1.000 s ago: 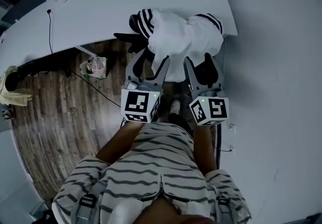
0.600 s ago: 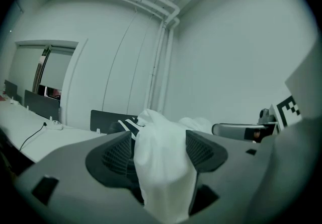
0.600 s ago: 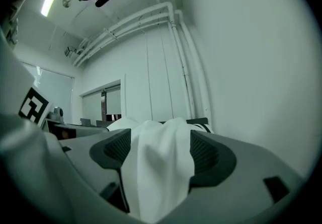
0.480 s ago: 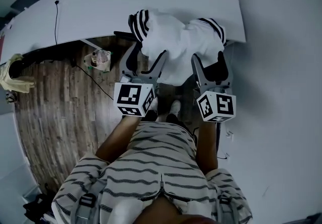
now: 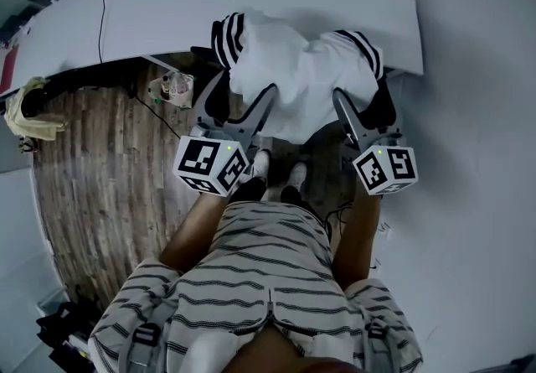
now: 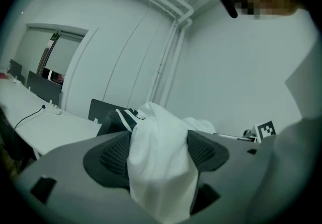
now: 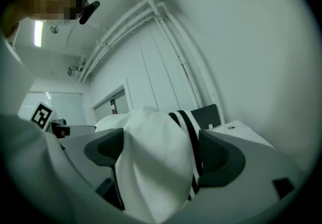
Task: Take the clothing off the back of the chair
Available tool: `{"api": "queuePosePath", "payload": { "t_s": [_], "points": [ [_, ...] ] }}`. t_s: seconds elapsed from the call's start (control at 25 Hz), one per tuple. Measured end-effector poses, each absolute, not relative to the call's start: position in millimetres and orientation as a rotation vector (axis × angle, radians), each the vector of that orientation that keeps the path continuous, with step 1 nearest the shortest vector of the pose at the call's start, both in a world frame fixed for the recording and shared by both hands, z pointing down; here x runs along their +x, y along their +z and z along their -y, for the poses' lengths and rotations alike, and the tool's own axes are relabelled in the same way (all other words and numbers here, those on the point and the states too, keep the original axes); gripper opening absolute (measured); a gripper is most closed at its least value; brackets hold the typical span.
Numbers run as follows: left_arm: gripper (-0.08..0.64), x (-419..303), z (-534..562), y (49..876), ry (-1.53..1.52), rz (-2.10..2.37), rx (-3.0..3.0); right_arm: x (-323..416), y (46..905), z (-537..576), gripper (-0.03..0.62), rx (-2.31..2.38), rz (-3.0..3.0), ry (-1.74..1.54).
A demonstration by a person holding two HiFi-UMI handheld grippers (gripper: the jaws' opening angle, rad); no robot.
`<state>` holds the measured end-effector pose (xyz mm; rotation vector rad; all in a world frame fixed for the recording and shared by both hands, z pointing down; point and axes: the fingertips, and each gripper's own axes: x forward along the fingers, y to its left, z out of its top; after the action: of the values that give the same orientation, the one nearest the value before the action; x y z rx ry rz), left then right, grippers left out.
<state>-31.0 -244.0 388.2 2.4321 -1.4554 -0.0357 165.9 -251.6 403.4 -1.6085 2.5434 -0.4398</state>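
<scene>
At the bottom of the head view my striped shirt (image 5: pixel 260 266) fills the frame, and just above it I hold both grippers side by side. My left gripper (image 5: pixel 244 88) has just been spreading its jaws; they stand wide, with a fold of the white garment (image 5: pixel 293 69) between the pads but not pinched. My right gripper (image 5: pixel 365 95) has likewise just been opening and stands spread around another fold, beside a black-striped cuff (image 7: pixel 187 132). The garment lies draped over the back of the dark chair (image 6: pixel 107 121) at the frame's centre. Beyond it the curved white desk (image 5: pixel 167 11) runs across the top, with wooden floor (image 5: pixel 100 170) at the left.
</scene>
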Motion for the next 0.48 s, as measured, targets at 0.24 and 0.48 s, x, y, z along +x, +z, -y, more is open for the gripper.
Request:
{"api": "queuePosePath", "payload": {
  "t_s": [0.24,0.48],
  "points": [
    [0.357,-26,247,391,-0.072,1.386,2.444,159,413,260,0.460,-1.450,-2.608,-0.528],
    [0.354,-21,249,394,-0.067,1.319,2.456,143,418,264,0.454,-1.341,-2.661,-0.608]
  ]
}}
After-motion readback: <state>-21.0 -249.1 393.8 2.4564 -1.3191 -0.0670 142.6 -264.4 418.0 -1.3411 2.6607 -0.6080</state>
